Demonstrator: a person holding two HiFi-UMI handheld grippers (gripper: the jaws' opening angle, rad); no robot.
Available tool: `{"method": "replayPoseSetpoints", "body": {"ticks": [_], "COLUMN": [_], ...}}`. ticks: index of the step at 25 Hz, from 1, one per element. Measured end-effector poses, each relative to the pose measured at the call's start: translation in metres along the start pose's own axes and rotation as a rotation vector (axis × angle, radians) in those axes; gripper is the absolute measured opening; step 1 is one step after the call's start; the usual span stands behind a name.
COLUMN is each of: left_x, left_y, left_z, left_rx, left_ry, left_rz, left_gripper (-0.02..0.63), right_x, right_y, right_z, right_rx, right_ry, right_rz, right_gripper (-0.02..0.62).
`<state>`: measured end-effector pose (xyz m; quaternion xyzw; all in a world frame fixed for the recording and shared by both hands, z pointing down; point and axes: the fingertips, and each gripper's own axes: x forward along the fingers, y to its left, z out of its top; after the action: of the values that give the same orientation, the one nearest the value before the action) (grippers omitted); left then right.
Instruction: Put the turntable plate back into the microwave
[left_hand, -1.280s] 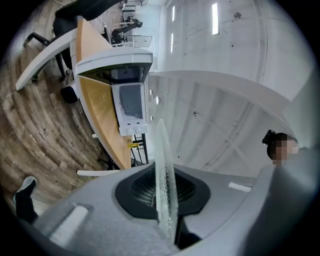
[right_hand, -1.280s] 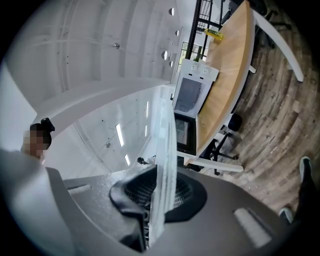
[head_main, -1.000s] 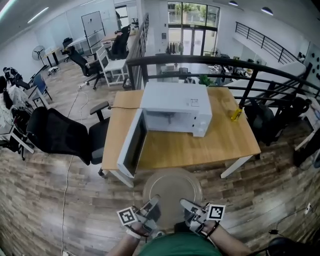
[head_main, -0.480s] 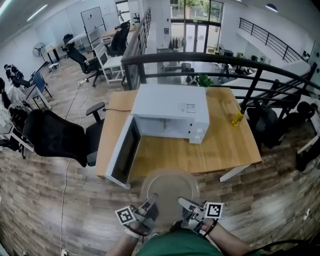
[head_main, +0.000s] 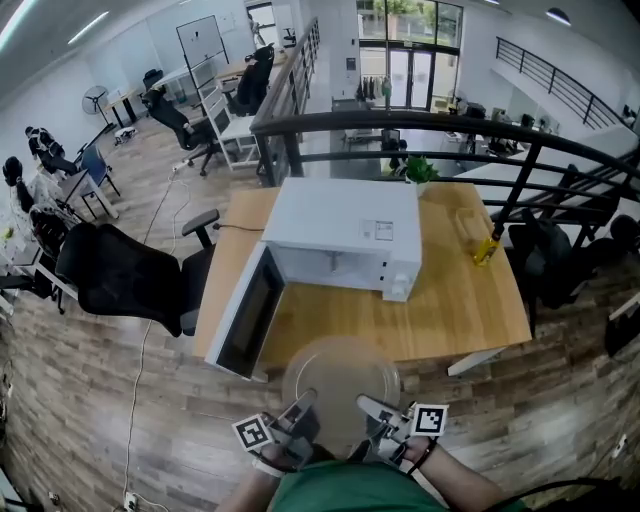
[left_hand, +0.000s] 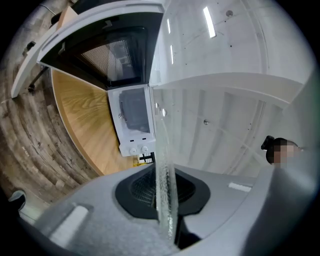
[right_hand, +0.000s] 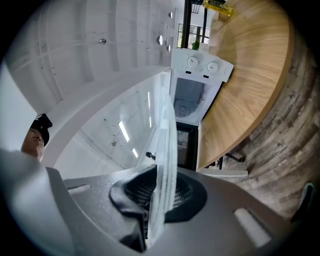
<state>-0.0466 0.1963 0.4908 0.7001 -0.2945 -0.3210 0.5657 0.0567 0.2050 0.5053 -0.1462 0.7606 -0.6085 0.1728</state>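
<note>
Turntable plate (head_main: 342, 378) near edge clamped in left tool (head_main: 306, 404), right tool (head_main: 370, 406).

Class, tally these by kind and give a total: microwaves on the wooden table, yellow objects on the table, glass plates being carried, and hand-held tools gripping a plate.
microwave: 1
yellow object: 1
glass turntable plate: 1
tools, each shut on the plate's near rim (left tool, right tool): 2
Total: 5

Wooden table (head_main: 450, 312) under white microwave (head_main: 340, 225) and yellow object (head_main: 487, 250)
</note>
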Motion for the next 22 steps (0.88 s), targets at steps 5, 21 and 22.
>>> {"method": "replayPoseSetpoints", "body": {"ticks": [5, 21, 22], "left_x": [0.011, 0.102, 0.108], "left_y": [0.005, 0.069, 0.074], "left_z": [0.004, 0.084, 0.092], "left_rx": [0.006, -0.060, -0.066], "left_ry": [0.009, 0.127, 0.135], "left_rz": [0.016, 0.016, 0.014], "left_gripper": [0.034, 0.034, 0.034], "right_x": [0.003, 0.060, 0.067], "right_y": [-0.004, -0.065, -0.069], "right_z": [0.011, 0.104, 0.111], "right_rx": [-0.015, 0.008, 0.007], "right_ry": [0.013, -0.072, -0.077], "right_rz": [0.025, -0.104, -0.110], "right_gripper": [0.043, 0.044, 0.044]}}
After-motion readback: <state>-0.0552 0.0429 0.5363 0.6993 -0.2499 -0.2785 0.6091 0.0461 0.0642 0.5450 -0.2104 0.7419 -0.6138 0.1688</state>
